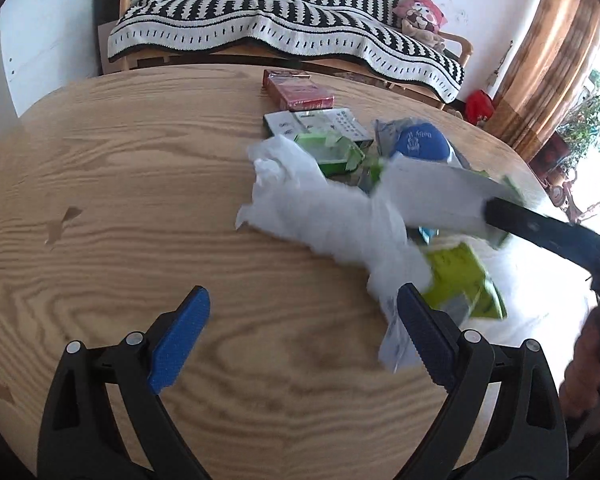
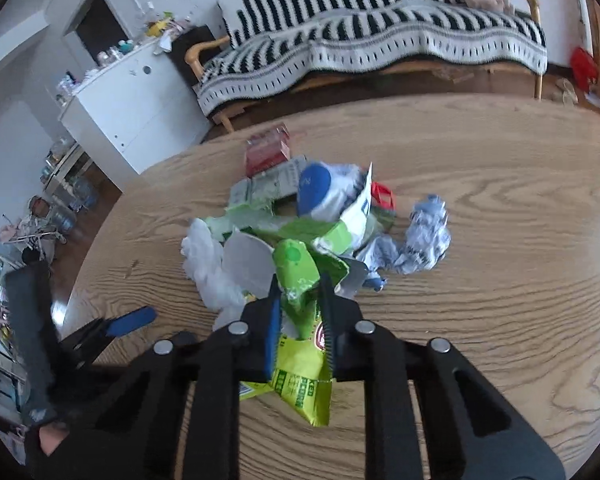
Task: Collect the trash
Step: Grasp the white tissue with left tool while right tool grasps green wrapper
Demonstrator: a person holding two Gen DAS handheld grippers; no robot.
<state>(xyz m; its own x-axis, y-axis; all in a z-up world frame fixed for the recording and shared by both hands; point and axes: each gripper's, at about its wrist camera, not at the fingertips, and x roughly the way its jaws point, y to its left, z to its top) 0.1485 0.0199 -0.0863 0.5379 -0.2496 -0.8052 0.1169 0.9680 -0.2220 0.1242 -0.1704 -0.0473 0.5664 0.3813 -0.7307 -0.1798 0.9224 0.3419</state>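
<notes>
A heap of trash lies on the round wooden table (image 1: 120, 184): crumpled white tissue (image 1: 300, 200), green wrappers, a blue-and-white pouch (image 2: 316, 192), a red box (image 1: 300, 94), crumpled printed paper (image 2: 424, 236). My right gripper (image 2: 300, 312) is shut on a lime-green snack wrapper (image 2: 300, 364) at the near edge of the heap. My left gripper (image 1: 304, 332) stands open just left of the heap, its right finger (image 1: 424, 336) against the tissue's tail, nothing between its pads. The right gripper's black arm (image 1: 548, 236) reaches in from the right in the left wrist view.
Behind the table stands a wooden sofa with a black-and-white striped cover (image 2: 380, 40). A white cabinet (image 2: 132, 104) is at the far left. A gloved hand (image 2: 52, 440) holds the left tool. Bare wood lies left of the heap and toward the near edge.
</notes>
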